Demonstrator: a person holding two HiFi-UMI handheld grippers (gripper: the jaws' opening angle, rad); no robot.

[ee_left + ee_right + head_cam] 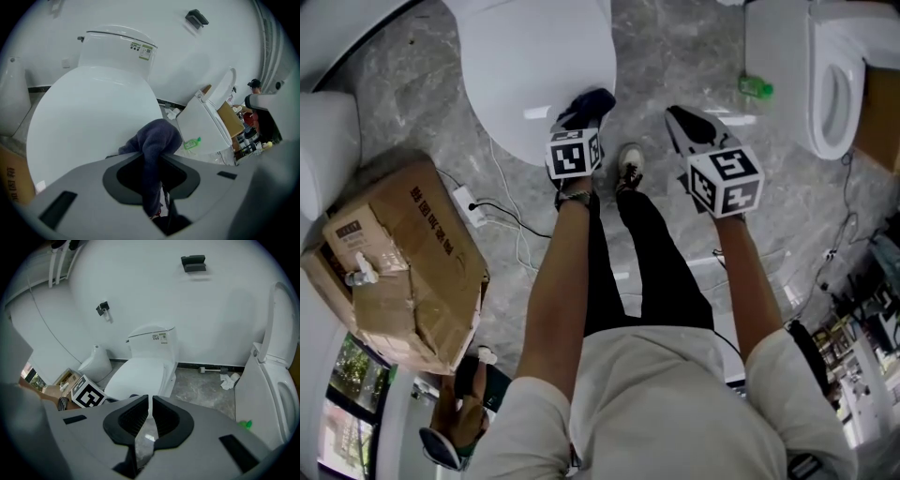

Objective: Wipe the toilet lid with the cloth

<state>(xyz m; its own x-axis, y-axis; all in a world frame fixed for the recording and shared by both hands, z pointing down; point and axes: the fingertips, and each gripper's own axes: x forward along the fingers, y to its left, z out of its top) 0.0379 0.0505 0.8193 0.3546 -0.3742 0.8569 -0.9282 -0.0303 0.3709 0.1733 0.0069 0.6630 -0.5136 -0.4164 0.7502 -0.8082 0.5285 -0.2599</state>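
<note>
Grey marble floor (694, 52) bears the toilet (534, 66); cardboard box (403, 272), white power strip (468, 205), green bottle (756, 87)

A taped cardboard box (403, 262) is lying on the grey marble floor (694, 56), with a white power strip (469, 206) sitting just beside it (its cables are trailing across the floor). A green bottle (756, 87) is resting near a second toilet (783, 47), whose lid is standing raised. Crumpled paper (229, 380) is lying by the wall.

Head cam: steep top-down. Gripper cams look forward; left close to toilet lid (93, 117), right farther back. All share it.
</note>
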